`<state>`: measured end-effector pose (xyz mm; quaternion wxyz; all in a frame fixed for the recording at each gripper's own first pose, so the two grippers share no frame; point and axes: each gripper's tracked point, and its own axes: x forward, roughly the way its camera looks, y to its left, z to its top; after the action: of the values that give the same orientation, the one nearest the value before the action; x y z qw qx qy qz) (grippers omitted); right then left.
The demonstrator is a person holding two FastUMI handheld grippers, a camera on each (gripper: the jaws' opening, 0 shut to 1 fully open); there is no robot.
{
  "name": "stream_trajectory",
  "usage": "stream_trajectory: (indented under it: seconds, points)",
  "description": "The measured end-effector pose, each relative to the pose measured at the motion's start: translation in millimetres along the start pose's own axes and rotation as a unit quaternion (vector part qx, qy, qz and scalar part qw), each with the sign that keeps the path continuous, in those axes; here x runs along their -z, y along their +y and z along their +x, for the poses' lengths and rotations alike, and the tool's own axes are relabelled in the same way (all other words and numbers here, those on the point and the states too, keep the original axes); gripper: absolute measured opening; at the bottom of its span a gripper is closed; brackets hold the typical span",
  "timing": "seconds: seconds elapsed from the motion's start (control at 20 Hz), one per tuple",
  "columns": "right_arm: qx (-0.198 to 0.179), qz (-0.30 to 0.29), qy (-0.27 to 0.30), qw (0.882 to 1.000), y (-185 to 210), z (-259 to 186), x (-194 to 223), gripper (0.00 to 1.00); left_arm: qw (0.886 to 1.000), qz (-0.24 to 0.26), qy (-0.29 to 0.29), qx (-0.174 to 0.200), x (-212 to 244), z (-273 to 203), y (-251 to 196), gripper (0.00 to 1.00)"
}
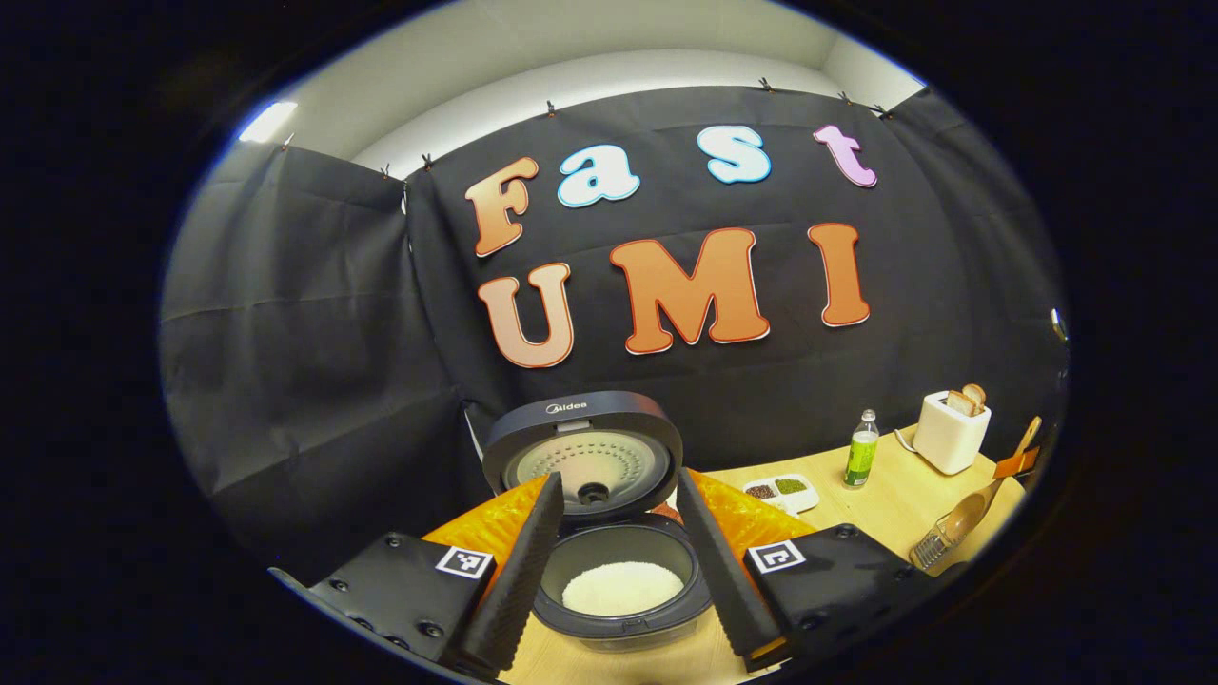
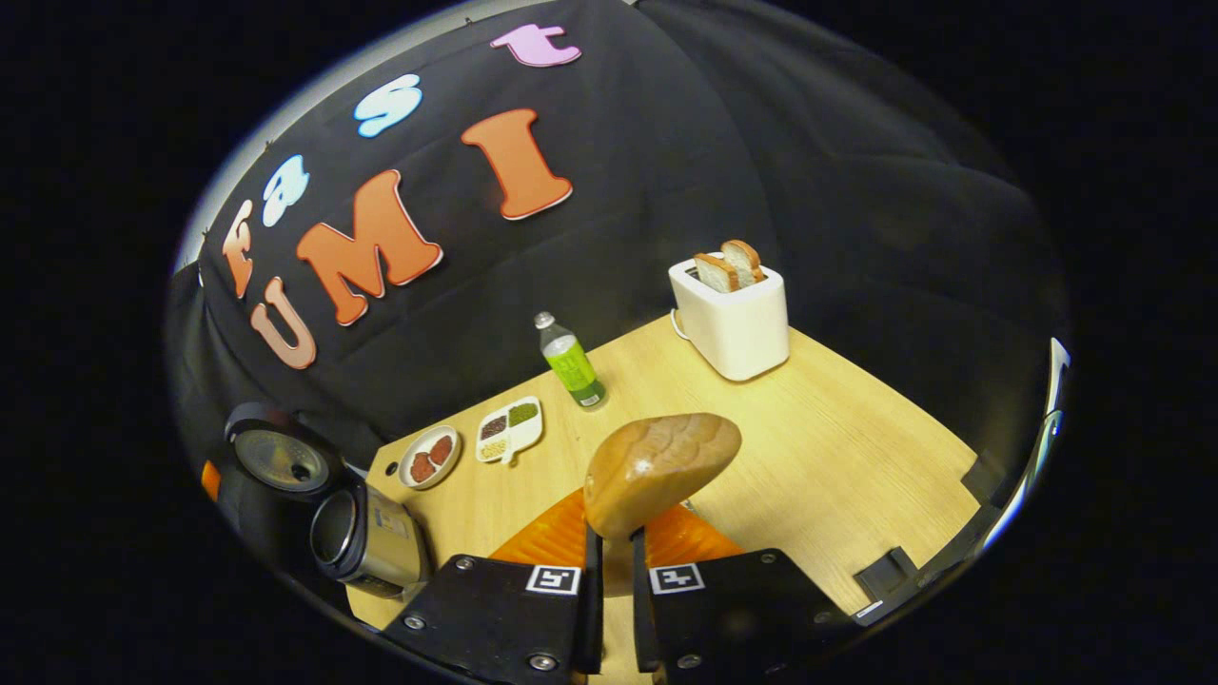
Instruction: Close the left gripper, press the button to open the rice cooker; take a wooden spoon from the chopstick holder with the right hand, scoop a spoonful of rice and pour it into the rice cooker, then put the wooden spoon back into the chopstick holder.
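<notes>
Rice cooker [image 1: 609, 533]: stands on the wooden table [image 1: 894, 514] with its lid [image 1: 582, 455] raised upright at the far side; a mound of white rice [image 1: 622, 587] lies in the inner pot. In the right gripper view the rice cooker [image 2: 366, 538] appears at the left edge of the table [image 2: 837, 457], lid [image 2: 281, 459] open.

Wooden spoon [image 2: 659, 468]: clamped by its handle between the two fingers of the right gripper [image 2: 610, 609], bowl lifted above the table and turned away from the camera, so whether it carries rice cannot be told. In the left gripper view the same wooden spoon [image 1: 961, 518] appears at the far right, beside a wire utensil whose kind cannot be told.

Left gripper [image 1: 618, 580]: fingers spread wide apart, grasping nothing, framing the rice cooker's pot between them.

Surroundings, right of the cooker: a round dish [image 2: 429, 457] with reddish contents, a divided tray [image 2: 510, 429] of beans or grains, a clear bottle [image 2: 569, 360] with a green label, and a white toaster [image 2: 733, 319] holding two slices of bread [image 2: 728, 264] at the far right. The left gripper view shows the tray [image 1: 782, 492], bottle [image 1: 862, 450] and toaster [image 1: 952, 430] in the same order.
</notes>
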<state>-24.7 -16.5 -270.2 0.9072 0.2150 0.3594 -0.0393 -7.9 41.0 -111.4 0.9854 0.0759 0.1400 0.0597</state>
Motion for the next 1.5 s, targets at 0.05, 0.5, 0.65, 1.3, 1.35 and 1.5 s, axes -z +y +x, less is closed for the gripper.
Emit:
stream_trajectory:
  seconds: [0.05, 0.5, 0.65, 1.3, 1.35, 1.5]
  points:
    - [-0.008, -0.003, 0.001, 1.0, 11, -4, 4, 0.12, 1.0, -0.003, 0.001, 0.004, 4, 3, 1, 0.75]
    - [-0.085, -0.118, 0.05, 0.988, 110, -28, 69, 0.12, 0.999, -0.025, 0.014, 0.023, 24, 12, 25, 0.83]
    - [-0.066, -0.175, 0.06, 0.98, 114, -16, 98, 0.12, 1.0, -0.024, 0.009, 0.009, 27, 9, 41, 0.75]
    - [0.04, -0.237, -0.012, 0.971, 97, 27, 150, 0.08, 0.999, 0.009, 0.036, 0.017, 45, 6, 73, 0.89]
    - [0.044, -0.235, -0.022, 0.971, 98, 26, 149, 0.08, 0.999, 0.012, 0.035, 0.021, 43, 7, 72, 0.92]
    - [0.047, -0.231, -0.025, 0.971, 100, 28, 166, 0.07, 0.999, 0.015, 0.038, 0.036, 45, 13, 67, 0.92]
